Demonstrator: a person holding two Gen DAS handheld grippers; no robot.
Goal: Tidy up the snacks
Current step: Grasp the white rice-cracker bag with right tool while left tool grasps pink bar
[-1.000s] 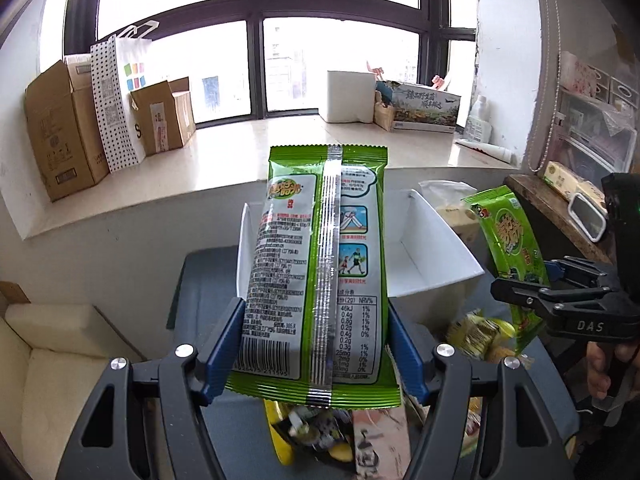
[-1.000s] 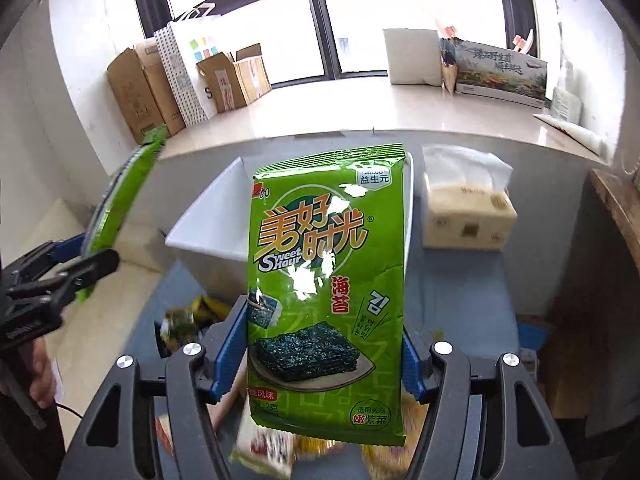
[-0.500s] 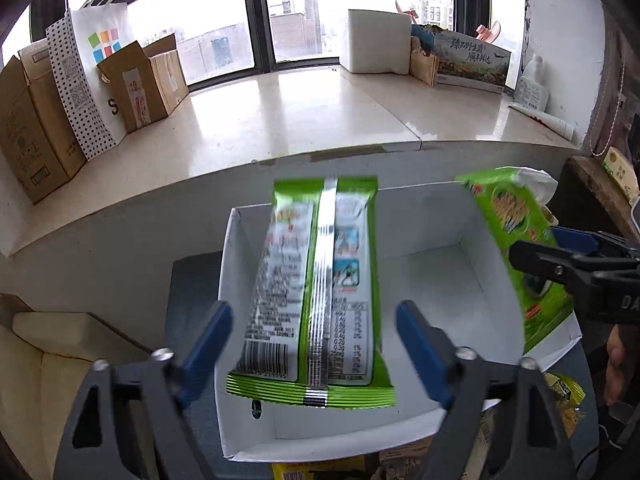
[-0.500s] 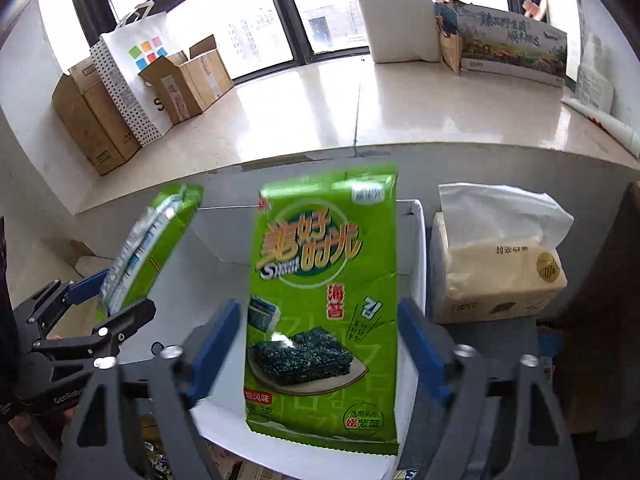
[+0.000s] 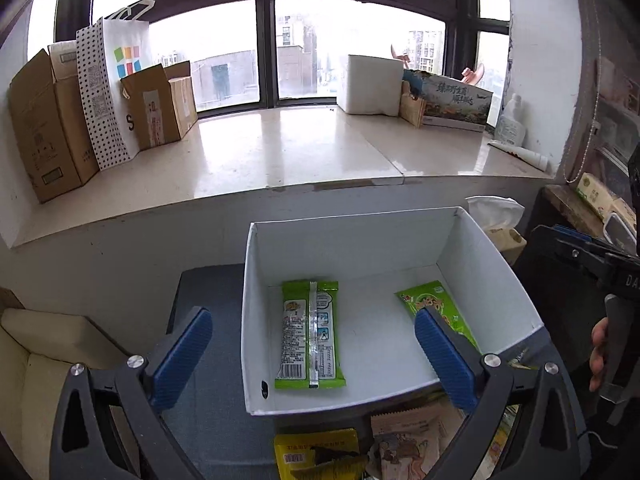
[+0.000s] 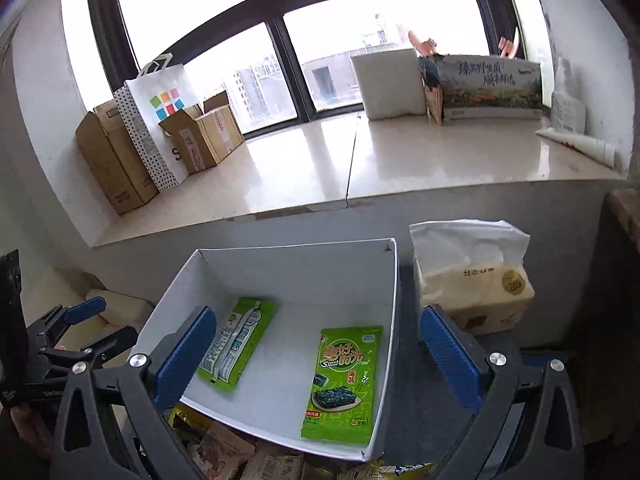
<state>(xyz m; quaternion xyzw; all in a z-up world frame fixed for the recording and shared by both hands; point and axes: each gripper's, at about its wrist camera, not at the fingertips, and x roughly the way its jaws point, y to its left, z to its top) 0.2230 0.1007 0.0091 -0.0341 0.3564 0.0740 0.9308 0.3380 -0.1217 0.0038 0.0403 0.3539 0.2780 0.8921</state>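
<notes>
A white open box (image 5: 249,320) (image 6: 394,300) stands on the dark grey table. Two green snack packets lie flat inside it. The long packet (image 5: 310,344) (image 6: 236,344) rests printed back up on the left side. On the right side lies the seaweed packet (image 6: 344,380) (image 5: 436,300), face up. My left gripper (image 5: 312,316) hovers open above the box's near left part, nothing between its blue pads. My right gripper (image 6: 316,316) hangs over the box's near right, its jaws opening wide and empty.
Loose snack packets (image 5: 320,456) are piled in front of the box. A tissue pack (image 6: 472,280) stands right of it. Behind is a window ledge with cardboard boxes (image 5: 48,128) and a paper bag (image 5: 112,92). A cream cushion (image 5: 40,360) lies at the left.
Both grippers opened and let their green packets fall into the white box, where they now lie flat. Both grippers have drawn back from the box a little.
</notes>
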